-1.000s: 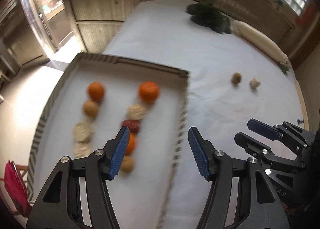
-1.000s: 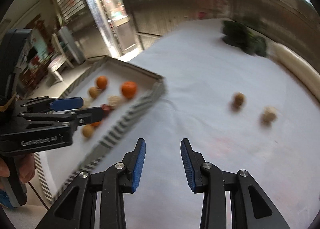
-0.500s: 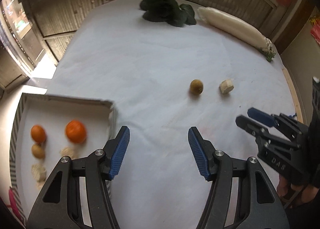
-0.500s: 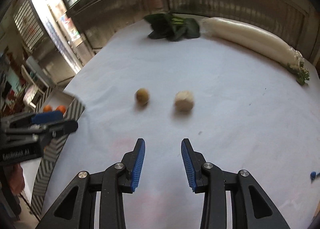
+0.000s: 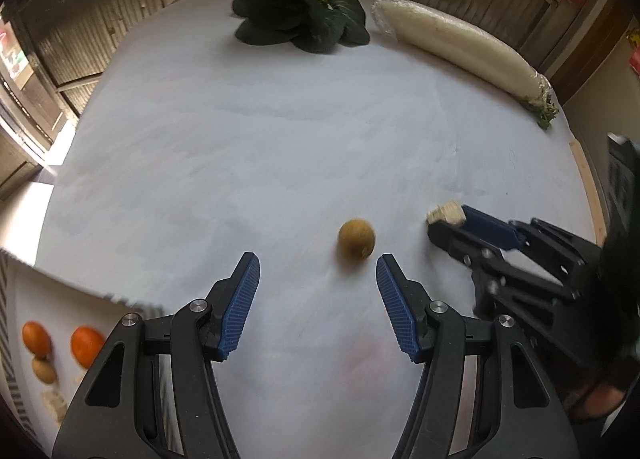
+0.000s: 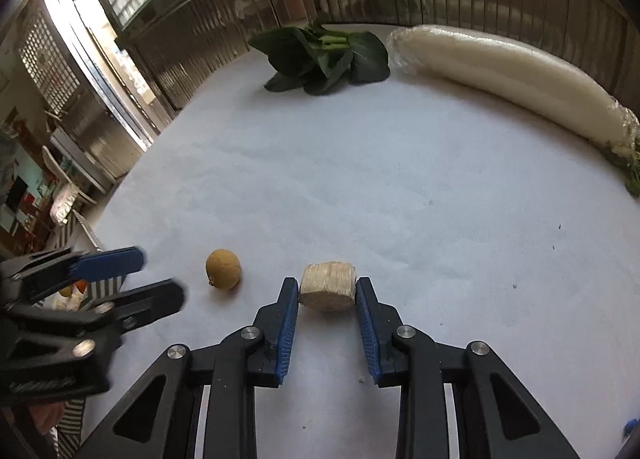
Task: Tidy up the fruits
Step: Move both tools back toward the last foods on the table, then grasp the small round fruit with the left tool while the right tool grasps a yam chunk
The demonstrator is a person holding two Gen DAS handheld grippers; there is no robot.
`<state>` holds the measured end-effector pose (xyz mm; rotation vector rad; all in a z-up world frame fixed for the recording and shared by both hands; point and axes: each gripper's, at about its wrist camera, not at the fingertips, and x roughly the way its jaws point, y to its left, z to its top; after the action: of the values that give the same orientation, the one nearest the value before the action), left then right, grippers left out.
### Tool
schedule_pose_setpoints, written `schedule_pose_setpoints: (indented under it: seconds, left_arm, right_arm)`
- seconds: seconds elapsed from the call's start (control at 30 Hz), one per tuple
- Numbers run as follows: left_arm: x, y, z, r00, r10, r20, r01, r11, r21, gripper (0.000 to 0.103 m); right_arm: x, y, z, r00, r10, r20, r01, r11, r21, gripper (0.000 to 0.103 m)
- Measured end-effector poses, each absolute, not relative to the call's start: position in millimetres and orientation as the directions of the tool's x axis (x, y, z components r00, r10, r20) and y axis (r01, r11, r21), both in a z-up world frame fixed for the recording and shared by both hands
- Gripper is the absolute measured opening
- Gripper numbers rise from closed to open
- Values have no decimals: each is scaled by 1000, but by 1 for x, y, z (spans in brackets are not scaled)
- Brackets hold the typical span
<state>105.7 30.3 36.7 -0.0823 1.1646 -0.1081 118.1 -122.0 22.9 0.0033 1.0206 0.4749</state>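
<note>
A small round brown fruit (image 5: 356,239) lies on the white table, just ahead of my open left gripper (image 5: 318,279) and nearer its right finger; it also shows in the right wrist view (image 6: 223,269). A pale beige chunk (image 6: 328,286) lies between the fingertips of my right gripper (image 6: 327,291), whose jaws stand around it, apart from it or barely touching. In the left wrist view the chunk (image 5: 445,214) peeks past the right gripper (image 5: 452,225). The left gripper (image 6: 156,277) shows at the left of the right wrist view.
A striped-rim tray (image 5: 120,301) at the lower left holds oranges (image 5: 86,345) and several other fruits. Dark leafy greens (image 5: 298,21) and a long white radish (image 5: 460,47) lie at the table's far side. The table edge curves along the left.
Both grippers have moved from the tray across the table to the two loose pieces. The left now faces the brown fruit; the right now has the beige chunk between its fingers.
</note>
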Motion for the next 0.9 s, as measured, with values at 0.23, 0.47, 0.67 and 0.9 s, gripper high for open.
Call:
schedule_pose_setpoints:
  seconds: [0.23, 0.47, 0.67, 0.9]
  left_arm:
    - [125, 14, 24, 379, -138, -915, 67, 990, -122, 61]
    - [124, 11, 17, 389, -121, -913, 88, 992, -93, 23]
    - [106, 20, 27, 403, -132, -906, 87, 991, -105, 23]
    - [68, 40, 46, 422, -106, -900, 52, 994, -93, 23]
  right_arm:
    - [114, -156, 25, 452, 384, -805, -312, 914, 261, 28]
    - [107, -161, 26, 454, 386, -803, -304, 914, 267, 28]
    - [94, -151, 35, 454, 395, -799, -333, 907, 259, 28]
    - [65, -132, 47, 444, 417, -793, -379, 890, 255, 28]
